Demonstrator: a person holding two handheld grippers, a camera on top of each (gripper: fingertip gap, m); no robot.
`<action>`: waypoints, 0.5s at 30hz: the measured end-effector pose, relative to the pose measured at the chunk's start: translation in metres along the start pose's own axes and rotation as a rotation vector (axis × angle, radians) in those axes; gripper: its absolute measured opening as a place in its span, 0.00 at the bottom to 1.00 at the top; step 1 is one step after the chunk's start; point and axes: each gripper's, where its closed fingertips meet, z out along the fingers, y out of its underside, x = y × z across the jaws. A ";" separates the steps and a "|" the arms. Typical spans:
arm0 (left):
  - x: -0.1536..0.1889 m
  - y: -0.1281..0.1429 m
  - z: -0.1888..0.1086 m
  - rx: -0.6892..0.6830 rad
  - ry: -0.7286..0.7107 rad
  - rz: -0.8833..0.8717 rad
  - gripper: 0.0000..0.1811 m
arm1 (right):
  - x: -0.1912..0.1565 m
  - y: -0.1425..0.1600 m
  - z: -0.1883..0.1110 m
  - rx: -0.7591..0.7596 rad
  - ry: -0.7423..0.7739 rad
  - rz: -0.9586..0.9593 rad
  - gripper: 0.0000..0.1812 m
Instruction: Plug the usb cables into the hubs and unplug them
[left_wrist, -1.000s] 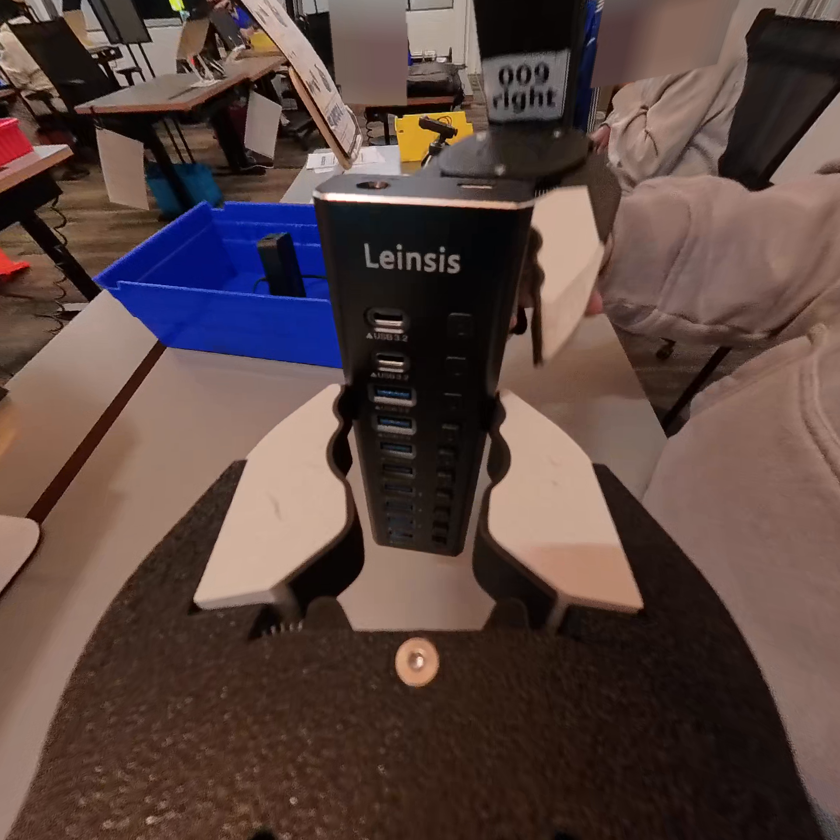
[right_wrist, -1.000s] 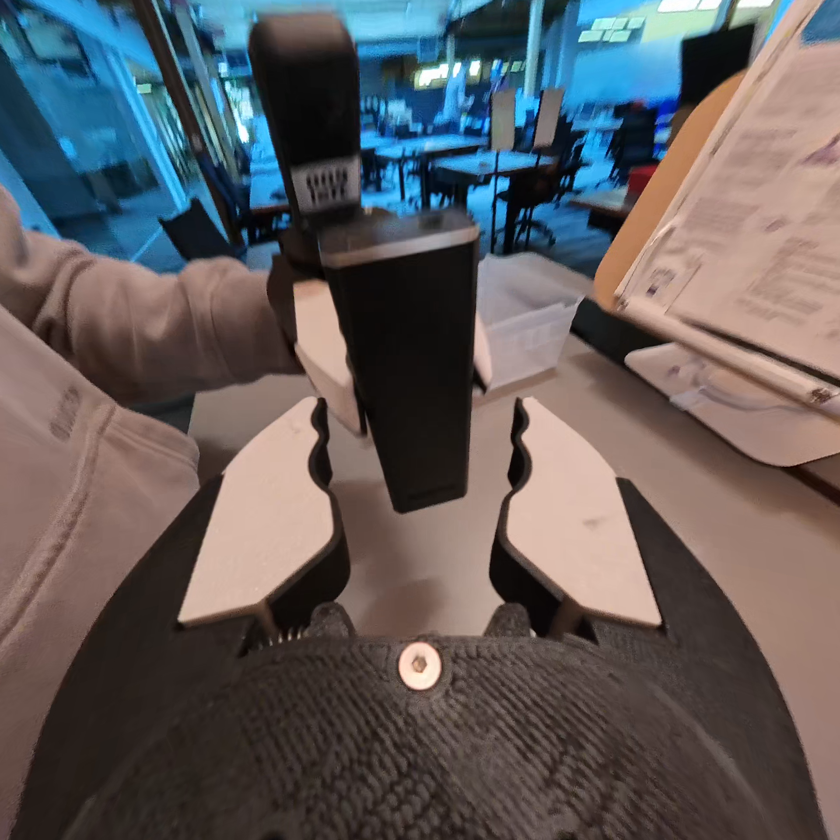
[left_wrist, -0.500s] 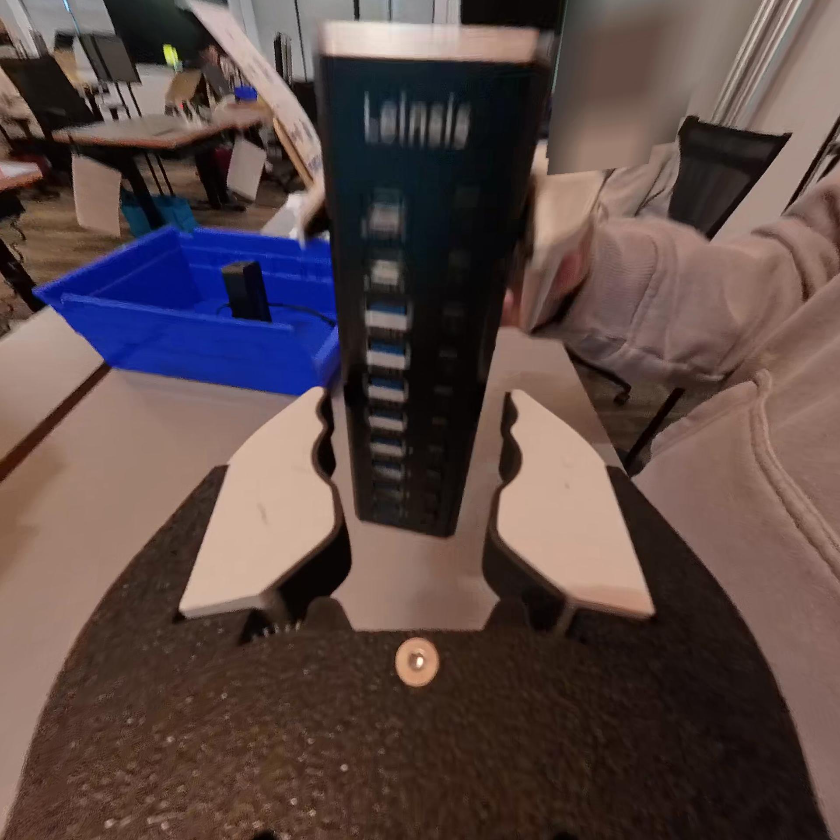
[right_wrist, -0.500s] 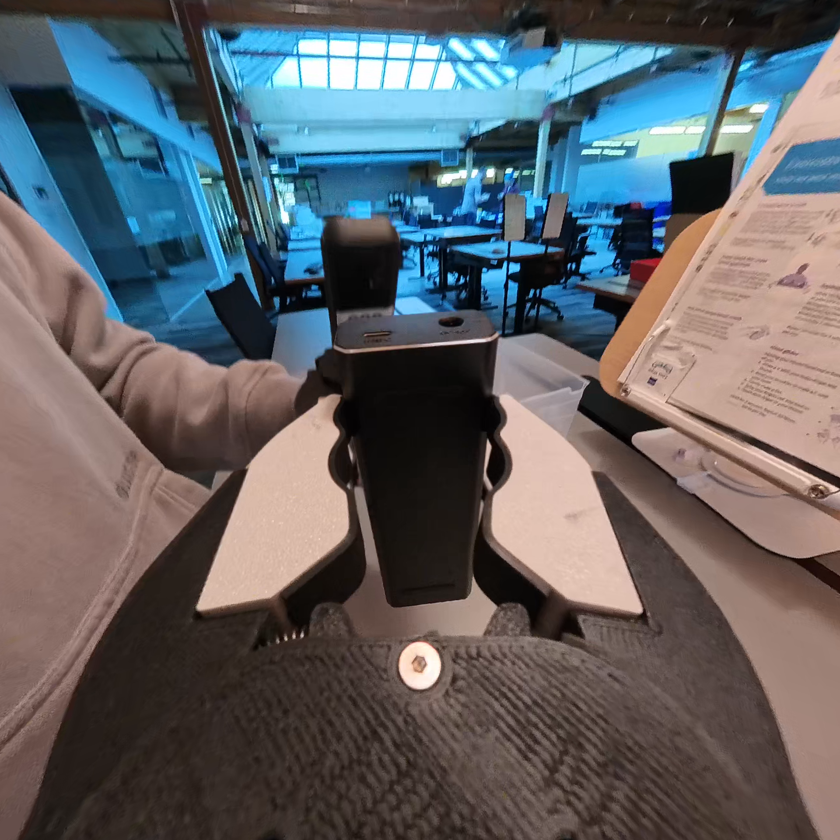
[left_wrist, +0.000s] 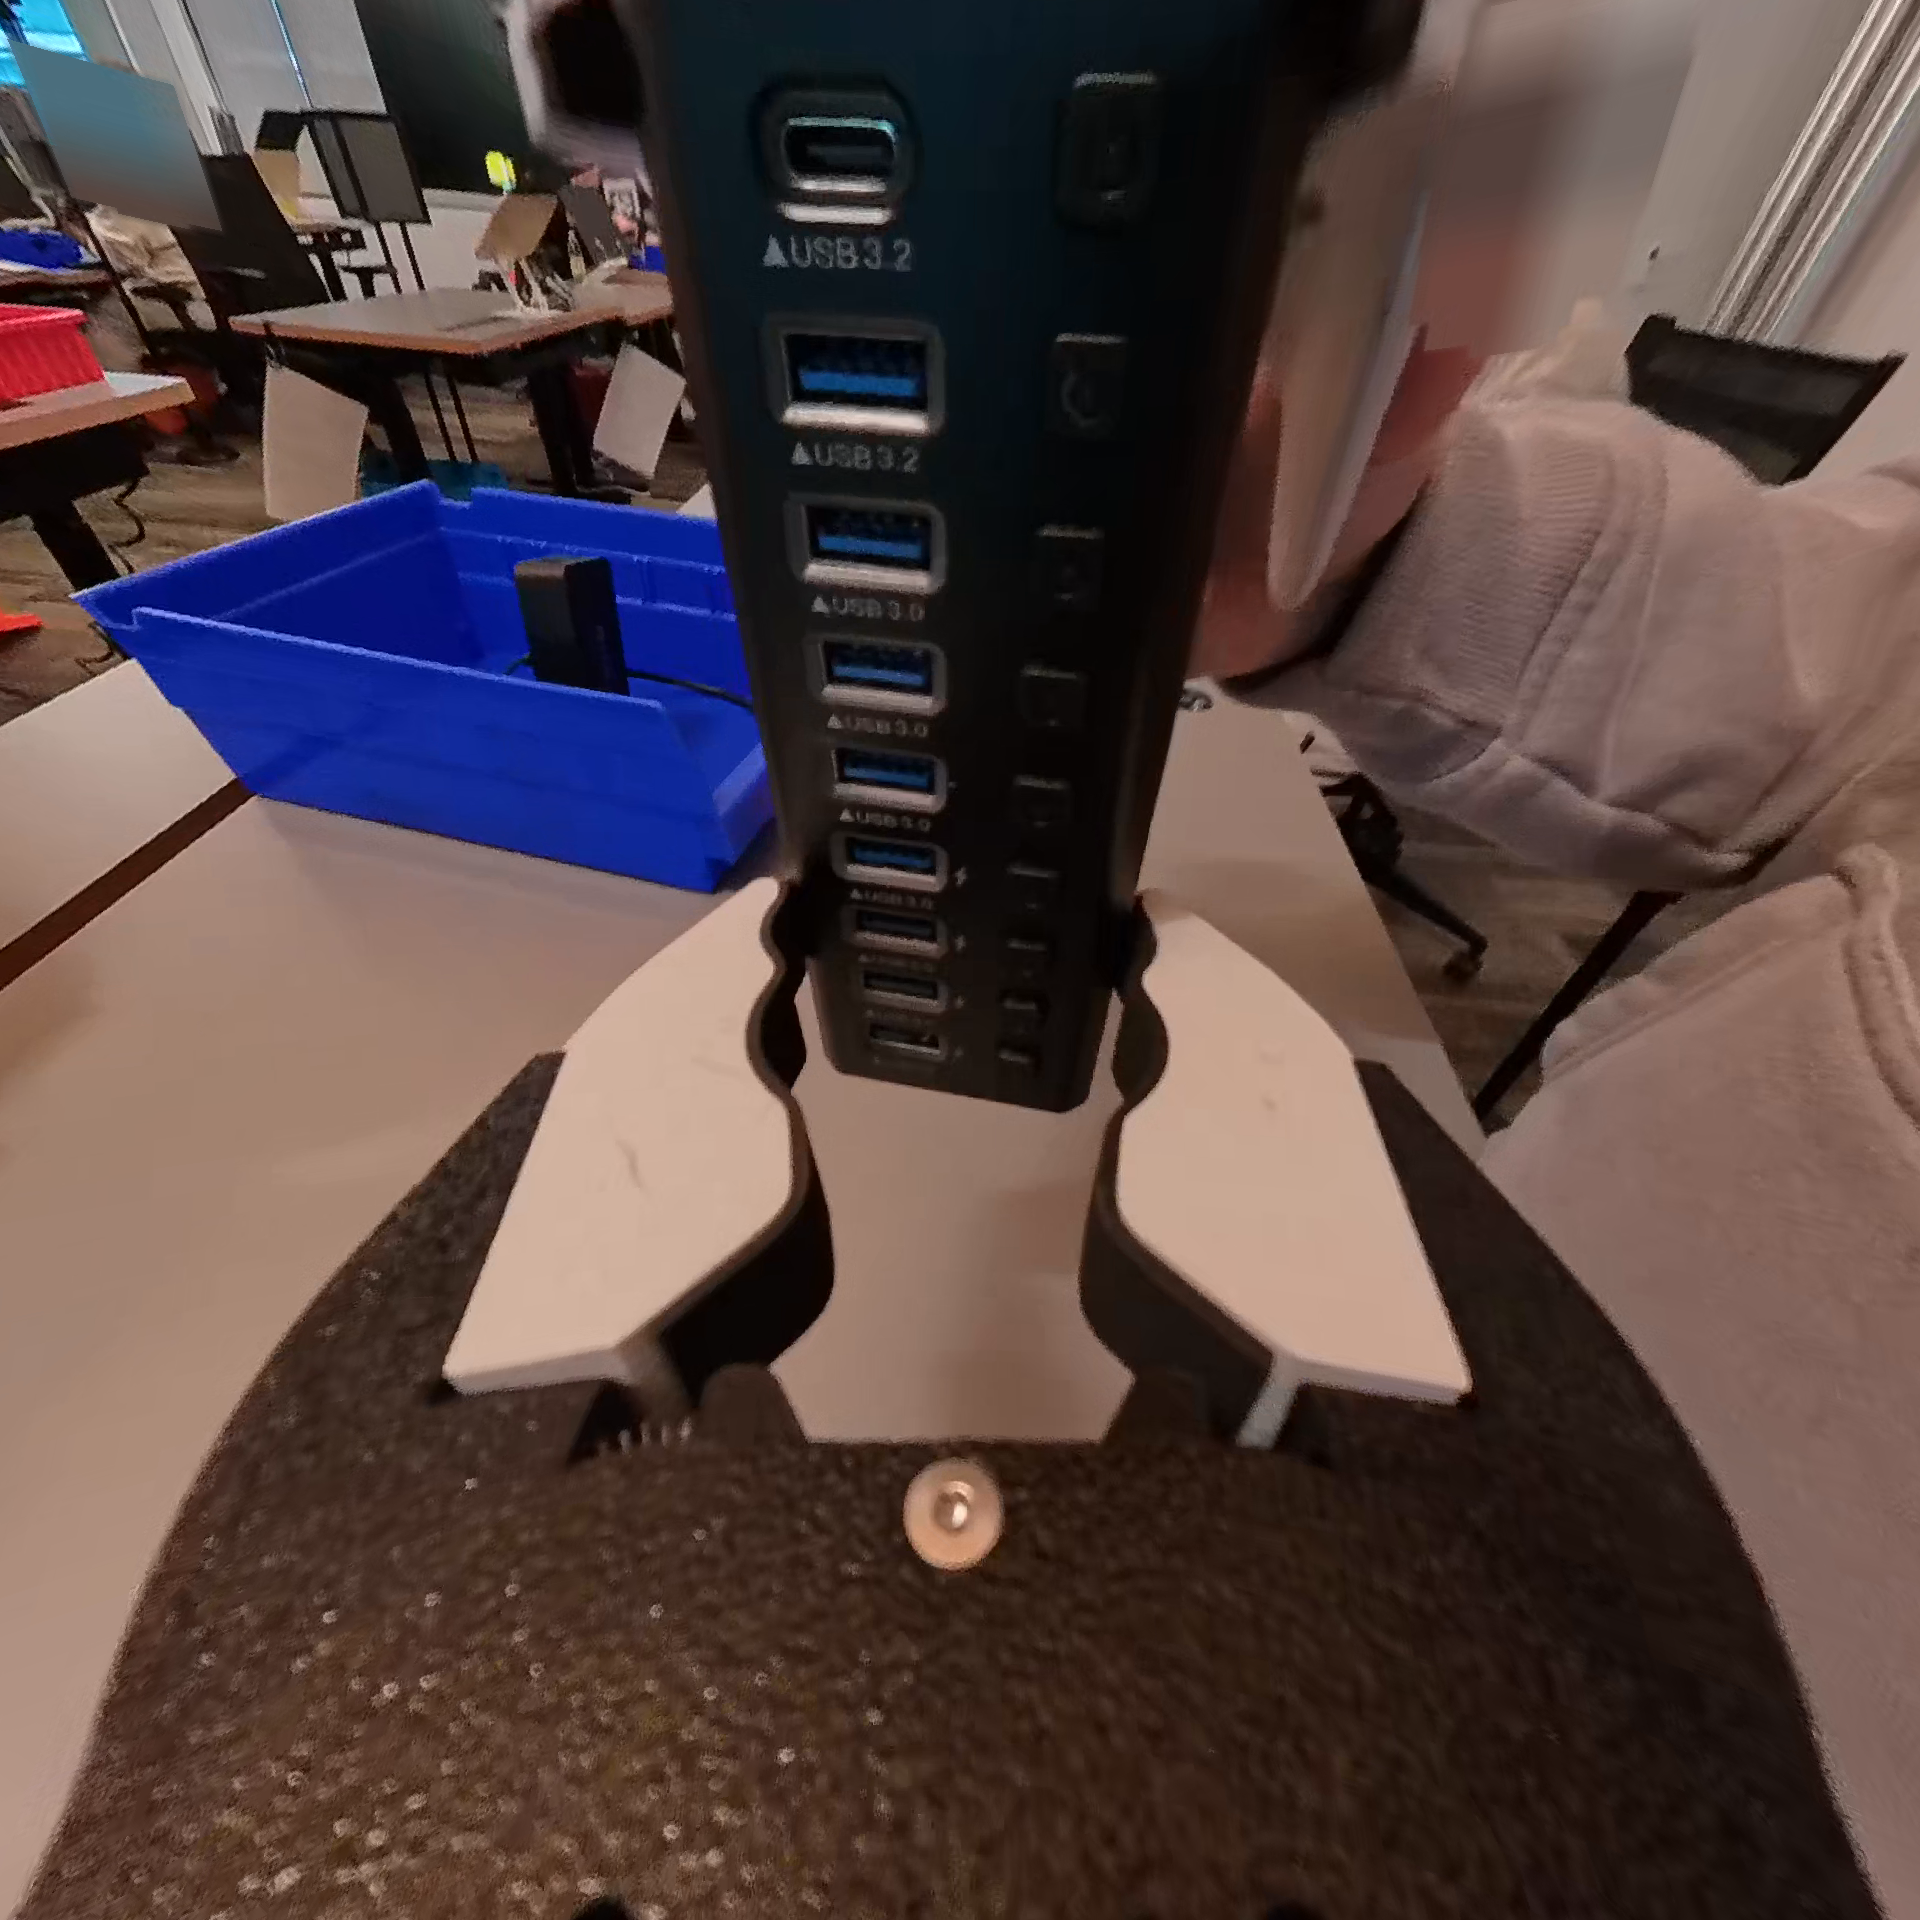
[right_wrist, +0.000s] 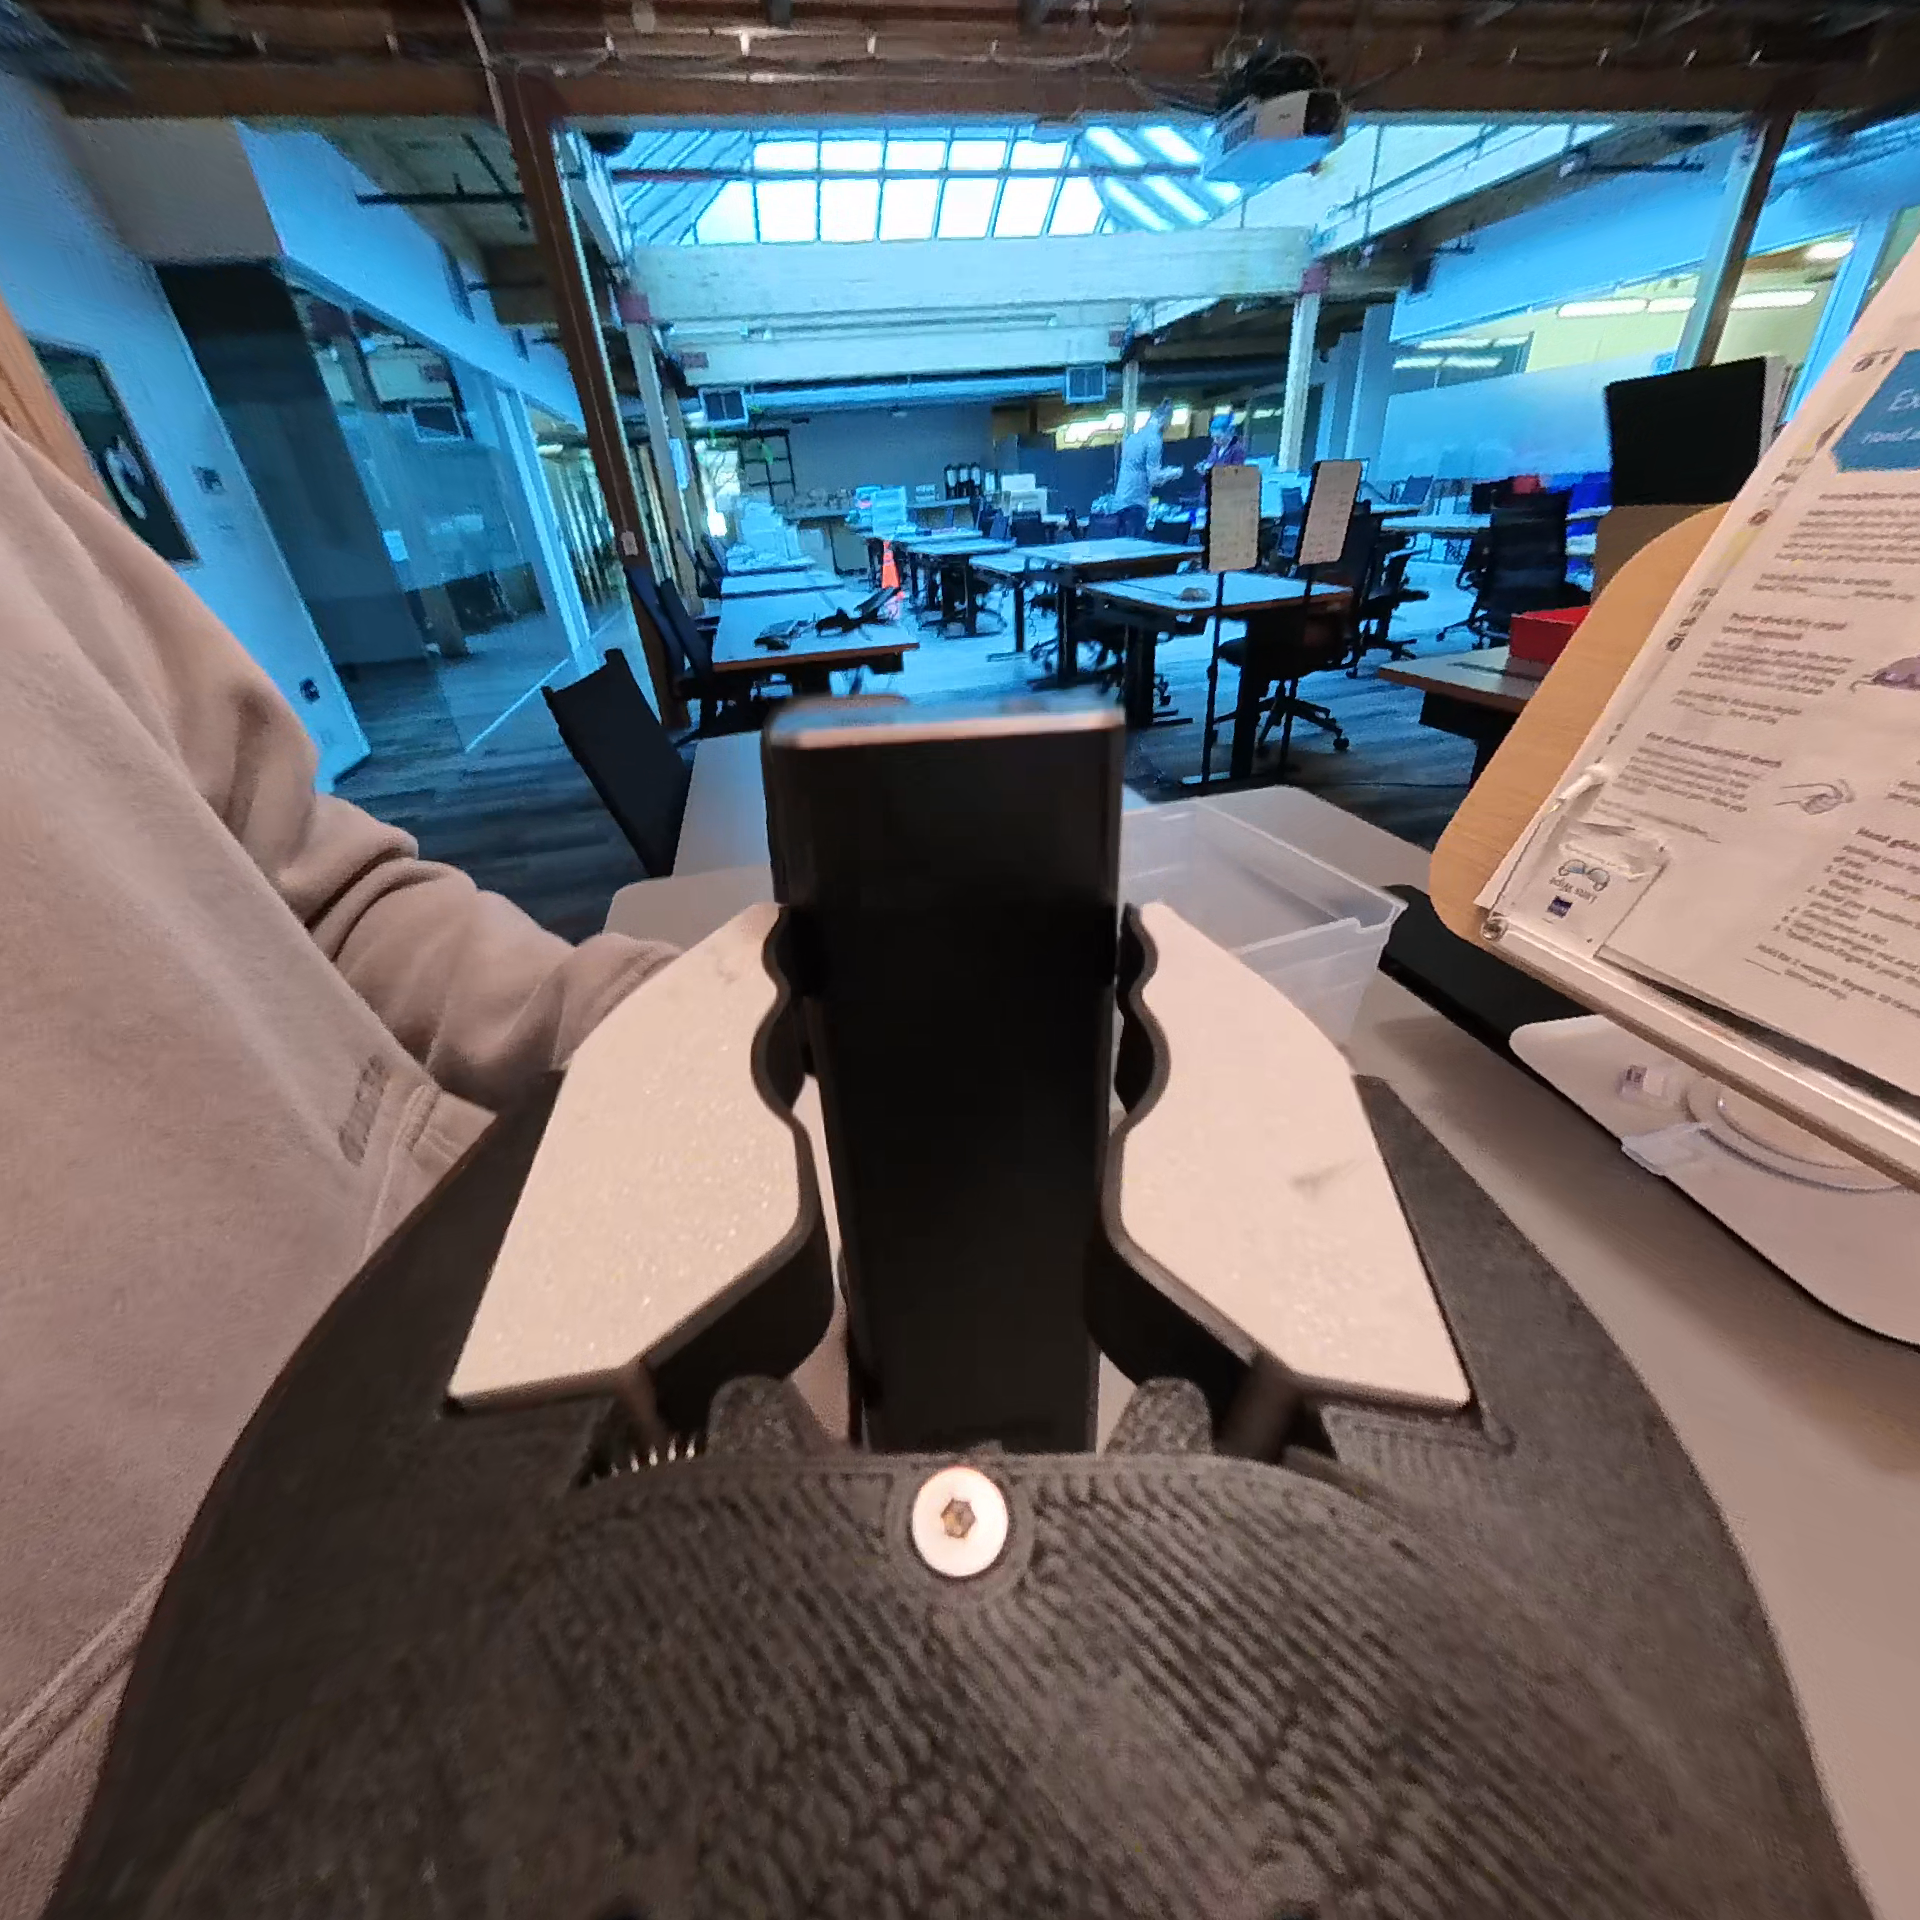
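A tall black USB hub (left_wrist: 987, 582) stands upright above the table, its column of ports facing the left wrist view. No cable is plugged into any port that shows. My left gripper (left_wrist: 961, 925) is shut on the hub's lower end, fingertips pressed against both sides. My right gripper (right_wrist: 951, 925) is shut on the same hub (right_wrist: 951, 1039) from the plain back side, with the hub deep between its fingers. One of the right gripper's white fingers (left_wrist: 1340, 343) shows blurred beside the hub's upper part in the left wrist view.
A blue bin (left_wrist: 416, 727) at the table's far left holds another black hub (left_wrist: 571, 623) with a cable. A clear plastic bin (right_wrist: 1257, 894) and a wooden document stand with papers (right_wrist: 1714, 779) stand on the right. A person's light sleeves flank the table (left_wrist: 312, 1039).
My right gripper, open a second ago, has shut on the hub and taken it deeper. My left gripper loosened, then shut again on the hub's lower end. The hub now looms closer.
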 end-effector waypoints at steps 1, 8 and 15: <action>0.001 -0.004 0.000 0.023 0.006 -0.011 0.32 | 0.001 0.006 0.001 -0.030 0.003 0.010 0.36; -0.001 -0.012 -0.002 -0.036 0.001 0.024 0.32 | -0.002 0.029 0.011 -0.088 -0.011 0.085 0.43; 0.002 -0.006 0.001 -0.066 0.020 0.011 0.32 | 0.002 0.037 0.013 -0.091 0.006 0.118 0.41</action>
